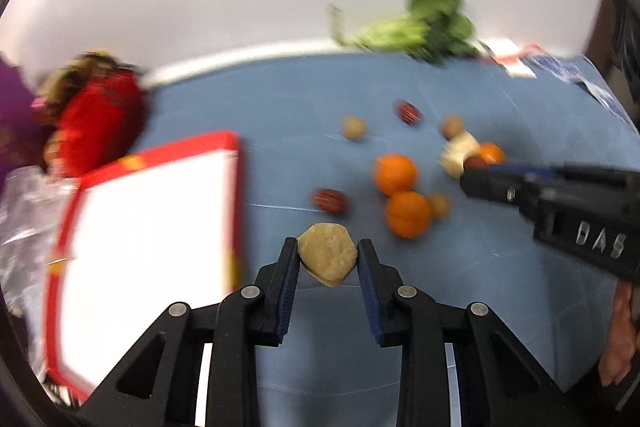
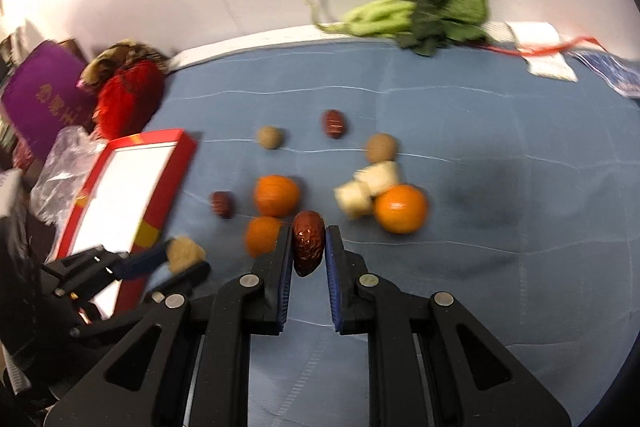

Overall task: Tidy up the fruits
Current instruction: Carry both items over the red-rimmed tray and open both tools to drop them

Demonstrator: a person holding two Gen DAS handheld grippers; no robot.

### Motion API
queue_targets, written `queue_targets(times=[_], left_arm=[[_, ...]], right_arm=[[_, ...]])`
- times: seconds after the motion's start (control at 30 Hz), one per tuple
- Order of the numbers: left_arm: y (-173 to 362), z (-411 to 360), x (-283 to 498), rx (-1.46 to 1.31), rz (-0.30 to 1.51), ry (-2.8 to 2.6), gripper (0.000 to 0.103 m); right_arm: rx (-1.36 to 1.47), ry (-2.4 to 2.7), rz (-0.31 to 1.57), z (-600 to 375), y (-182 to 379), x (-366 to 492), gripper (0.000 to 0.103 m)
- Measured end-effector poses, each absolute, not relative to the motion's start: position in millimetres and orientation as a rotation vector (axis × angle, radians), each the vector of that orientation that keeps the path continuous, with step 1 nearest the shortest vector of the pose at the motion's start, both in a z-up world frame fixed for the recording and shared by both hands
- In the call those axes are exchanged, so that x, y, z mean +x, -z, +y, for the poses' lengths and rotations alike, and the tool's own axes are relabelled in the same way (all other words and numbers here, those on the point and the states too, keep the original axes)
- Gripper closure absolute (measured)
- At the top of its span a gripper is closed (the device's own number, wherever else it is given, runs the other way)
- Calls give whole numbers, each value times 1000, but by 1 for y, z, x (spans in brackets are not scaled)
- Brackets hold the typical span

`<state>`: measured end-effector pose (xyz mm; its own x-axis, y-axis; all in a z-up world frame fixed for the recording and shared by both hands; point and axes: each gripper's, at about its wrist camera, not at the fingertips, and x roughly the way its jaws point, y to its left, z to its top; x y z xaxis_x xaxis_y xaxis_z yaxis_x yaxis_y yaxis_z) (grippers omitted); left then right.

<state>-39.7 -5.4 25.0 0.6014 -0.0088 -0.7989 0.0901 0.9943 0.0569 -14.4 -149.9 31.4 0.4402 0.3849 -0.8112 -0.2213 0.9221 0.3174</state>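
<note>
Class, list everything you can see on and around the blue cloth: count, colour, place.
oranges: three, orange, mid-cloth
dates: three, dark red; two loose, one gripped
tan balls: three, tan, scattered
pale chunks: two, cream, beside rightmost orange
beige lump: one, gripped
greens: one bunch, green, far edge
box: one, red, white inside, left
cloth: one, blue, underneath
left tool: black, shut on lump
right tool: black, shut on date

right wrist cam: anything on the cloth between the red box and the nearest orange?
One red date lies between the red box and that orange; otherwise bare blue cloth, seen in the right wrist view.
</note>
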Motion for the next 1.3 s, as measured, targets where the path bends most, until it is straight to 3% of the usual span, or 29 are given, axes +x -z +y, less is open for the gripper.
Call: queue_targets(times=[0.27,0.53,0.73,0.97,1.03,1.3], left_arm=[[-56,111,-79,-3,782,-370,73],[-37,182,-101,-43,883,-606,73],[-24,186,-102,-60,959,-617,70],[-34,179,-98,-9,915,-640,52],[-38,179,-99,-7,897,-651,52],[-59,168,-101,-12,809,-626,51]], right_arm=[[100,-649,959,-57,-51,-27,89],[-72,-900,965,53,-31,-40,89],[-145,-880,1038,73,-3,-42,89],[-127,-850,1072,62,0,-37,87],[-116,-847,1071,59,-4,-36,77],[-82,-832,972,48,-35,-38,77]])
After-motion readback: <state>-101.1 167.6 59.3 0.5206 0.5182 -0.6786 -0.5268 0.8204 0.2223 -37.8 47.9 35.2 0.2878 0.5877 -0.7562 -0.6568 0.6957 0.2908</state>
